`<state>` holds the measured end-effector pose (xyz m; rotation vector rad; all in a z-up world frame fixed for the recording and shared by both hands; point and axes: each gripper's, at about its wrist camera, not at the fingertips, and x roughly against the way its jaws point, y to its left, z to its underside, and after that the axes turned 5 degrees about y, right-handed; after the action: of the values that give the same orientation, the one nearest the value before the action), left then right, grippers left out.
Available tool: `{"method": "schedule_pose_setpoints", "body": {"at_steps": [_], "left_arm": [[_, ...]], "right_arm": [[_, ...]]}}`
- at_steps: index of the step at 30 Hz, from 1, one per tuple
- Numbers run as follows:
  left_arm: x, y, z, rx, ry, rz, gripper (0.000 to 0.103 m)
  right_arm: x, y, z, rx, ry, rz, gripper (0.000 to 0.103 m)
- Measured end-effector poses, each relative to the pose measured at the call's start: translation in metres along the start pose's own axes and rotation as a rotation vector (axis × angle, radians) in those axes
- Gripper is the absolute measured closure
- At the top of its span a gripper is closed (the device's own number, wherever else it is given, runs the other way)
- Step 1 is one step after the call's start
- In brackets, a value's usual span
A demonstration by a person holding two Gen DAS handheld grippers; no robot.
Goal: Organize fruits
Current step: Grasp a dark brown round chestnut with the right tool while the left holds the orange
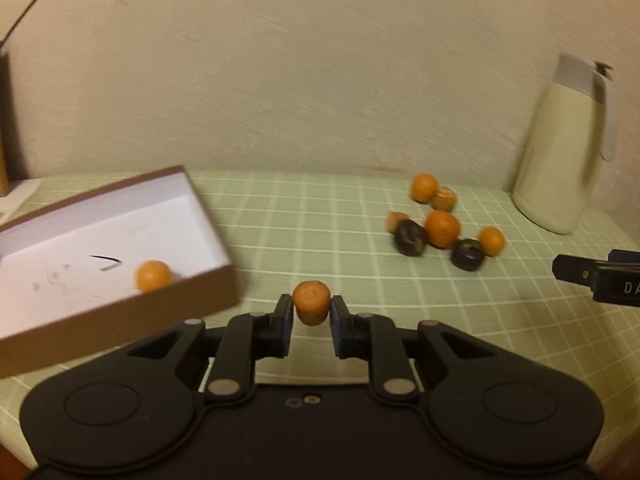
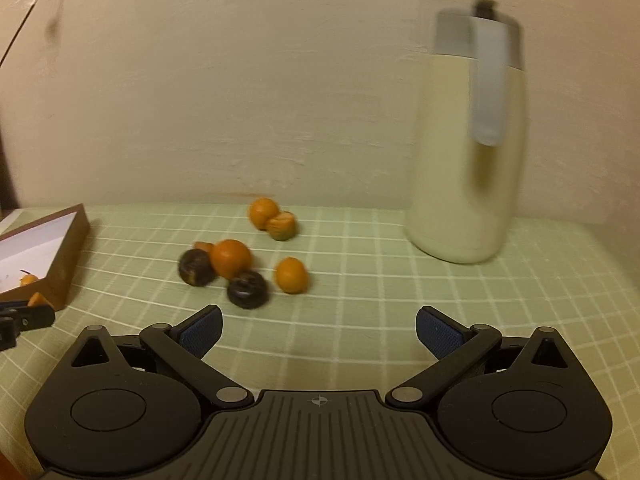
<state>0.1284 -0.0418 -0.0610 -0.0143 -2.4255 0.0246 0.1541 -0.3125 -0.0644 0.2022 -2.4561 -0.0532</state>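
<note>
Left wrist view: counter under green checked cloth (image 1: 304,216), cream plaster wall (image 1: 320,60) behind. Left gripper (image 1: 311,312) clamps a small orange fruit (image 1: 311,303). Brown cardboard box with white inside (image 1: 120,216), left, holds one orange fruit (image 1: 153,275). Cream jug (image 1: 560,152) far right, blurred.

Right wrist view: right gripper (image 2: 319,330) wide, nothing between its pads. Loose pile of orange and dark fruits (image 2: 240,256) lies ahead, mid-counter; box cut off at left edge.
</note>
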Motion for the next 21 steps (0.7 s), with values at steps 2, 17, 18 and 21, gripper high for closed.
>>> {"method": "schedule_pose_setpoints", "body": {"at_steps": [2, 17, 18, 21], "left_arm": [[0.003, 0.009, -0.002, 0.004, -0.014, -0.012, 0.094], [0.01, 0.024, 0.004, 0.02, -0.002, -0.009, 0.094], [0.01, 0.024, 0.004, 0.019, 0.0, -0.008, 0.094], [0.01, 0.024, 0.005, 0.017, 0.001, -0.007, 0.094]], "right_arm": [[-0.008, 0.008, -0.003, 0.012, 0.001, -0.016, 0.0], [-0.086, 0.043, -0.021, 0.123, 0.088, -0.084, 0.037], [-0.091, 0.042, -0.021, 0.122, 0.096, -0.09, 0.04], [-0.101, 0.041, -0.022, 0.119, 0.115, -0.095, 0.05]]}}
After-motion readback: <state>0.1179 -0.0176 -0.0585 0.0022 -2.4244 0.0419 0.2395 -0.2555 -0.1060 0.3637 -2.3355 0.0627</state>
